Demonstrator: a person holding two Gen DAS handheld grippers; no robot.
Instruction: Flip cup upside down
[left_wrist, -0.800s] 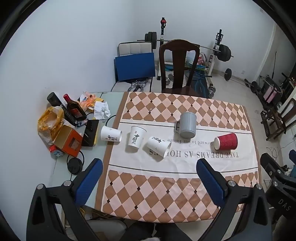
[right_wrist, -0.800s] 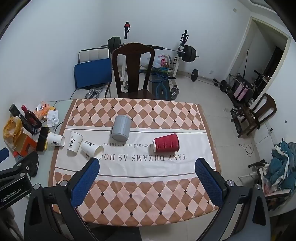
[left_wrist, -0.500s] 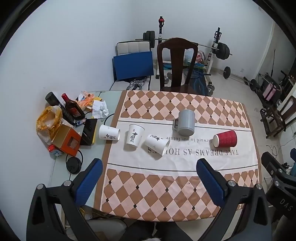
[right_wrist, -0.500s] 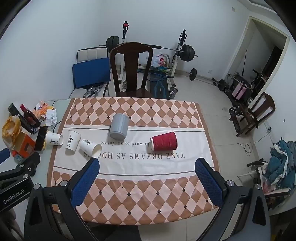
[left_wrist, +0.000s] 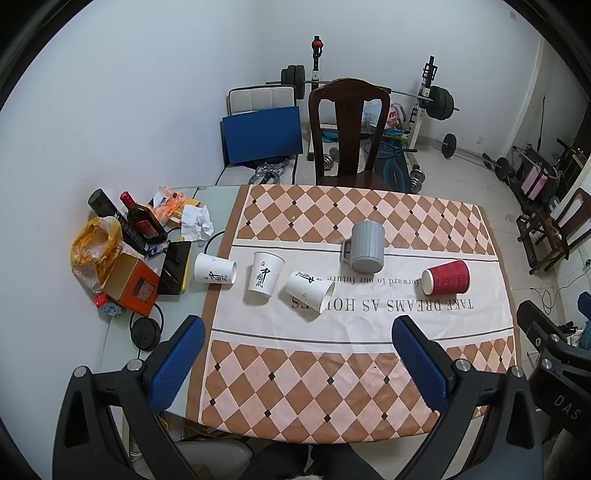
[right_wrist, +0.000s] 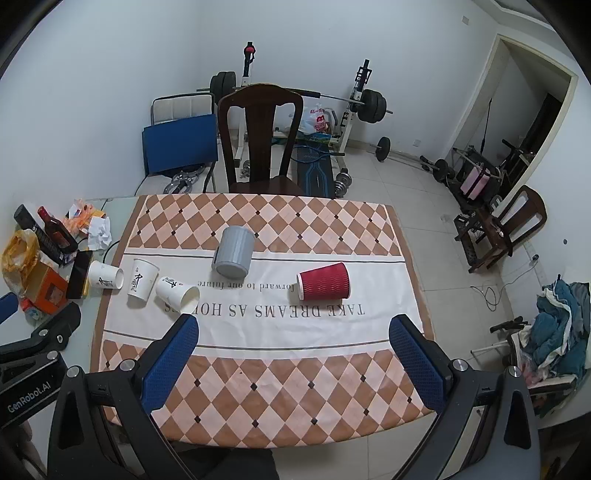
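Several cups sit on the checked tablecloth (left_wrist: 332, 387). A red ribbed paper cup (left_wrist: 446, 277) (right_wrist: 324, 281) lies on its side. A grey ribbed mug (left_wrist: 364, 245) (right_wrist: 234, 252) lies tilted on its side. A white paper cup (left_wrist: 266, 274) (right_wrist: 143, 283) stands upside down between two white cups lying on their sides: the left white cup (left_wrist: 214, 268) (right_wrist: 105, 279) and the right white cup (left_wrist: 309, 291) (right_wrist: 177, 295). My left gripper (left_wrist: 297, 336) and my right gripper (right_wrist: 293, 334) are both open and empty, held high above the table's near edge.
Clutter lies on the bare table at the left: an orange box (left_wrist: 131, 283), a dark bottle (left_wrist: 142, 221), a yellow bag (left_wrist: 94, 247), crumpled paper (left_wrist: 197, 221). A wooden chair (left_wrist: 349, 129) stands behind the table. Gym weights are on the floor beyond.
Both grippers have risen and pulled back a little, so the table looks slightly smaller and farther. The cups have not moved.
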